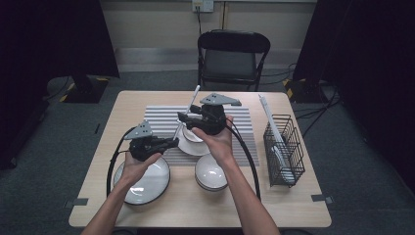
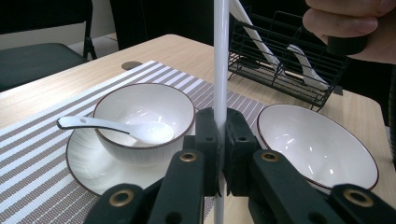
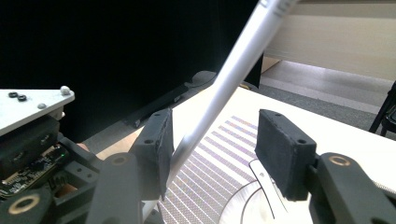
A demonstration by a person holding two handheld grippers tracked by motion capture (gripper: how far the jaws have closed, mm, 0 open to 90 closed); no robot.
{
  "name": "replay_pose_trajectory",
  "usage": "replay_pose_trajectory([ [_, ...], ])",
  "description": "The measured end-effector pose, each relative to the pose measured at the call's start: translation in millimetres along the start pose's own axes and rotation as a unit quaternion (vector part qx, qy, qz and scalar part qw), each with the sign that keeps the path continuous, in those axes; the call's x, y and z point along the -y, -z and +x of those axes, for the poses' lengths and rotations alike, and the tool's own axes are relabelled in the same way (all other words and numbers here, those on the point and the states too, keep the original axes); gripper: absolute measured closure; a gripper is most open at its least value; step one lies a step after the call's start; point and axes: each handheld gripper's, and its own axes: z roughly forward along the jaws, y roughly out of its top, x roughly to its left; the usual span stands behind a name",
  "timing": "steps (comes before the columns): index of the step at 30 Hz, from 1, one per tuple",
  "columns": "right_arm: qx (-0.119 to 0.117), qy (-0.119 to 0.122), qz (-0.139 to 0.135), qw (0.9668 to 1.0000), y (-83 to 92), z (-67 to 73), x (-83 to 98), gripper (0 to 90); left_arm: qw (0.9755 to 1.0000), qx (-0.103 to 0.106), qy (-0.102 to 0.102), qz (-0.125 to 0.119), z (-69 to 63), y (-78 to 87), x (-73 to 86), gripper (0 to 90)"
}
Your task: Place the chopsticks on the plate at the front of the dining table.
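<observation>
1. My left claw (image 1: 169, 143) was clamped tight on a white chopstick (image 1: 188, 108), gripping it near the low end, so the stick rose up and leaned toward the far side of the bench (image 1: 122, 105).
2. My right claw (image 1: 185, 118) was up around the same chopstick higher along it. The jaws stood apart, one pad right against the stick and the other clear of it, so no real grip there.
3. Both claws hovered over the striped placemat (image 1: 161, 115), above a bowl (image 2: 144, 119) sitting on a plate (image 2: 86, 168), with a white spoon (image 2: 121, 128) resting in that bowl.
4. Nearer to me sat an empty bowl (image 1: 211, 172) and, to its left, a wider dish (image 1: 144, 181) under my left wrist.
5. At the right edge stood a black wire rack (image 1: 284, 149) with white utensils in it.
</observation>
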Motion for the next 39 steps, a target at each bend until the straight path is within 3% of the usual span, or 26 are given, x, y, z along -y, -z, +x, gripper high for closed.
replay_pose_trajectory([
  [22,0.024,-0.002,0.016,0.9996,2.9,-13.4,18.6,46.2,0.9999,-0.001,-0.002,0.014,0.8,-4.1,3.6,86.1],
  [39,0.031,-0.002,0.022,0.9993,2.1,-15.4,23.4,45.8,1.0,0.001,0.003,0.004,5.1,-2.3,7.8,86.1],
])
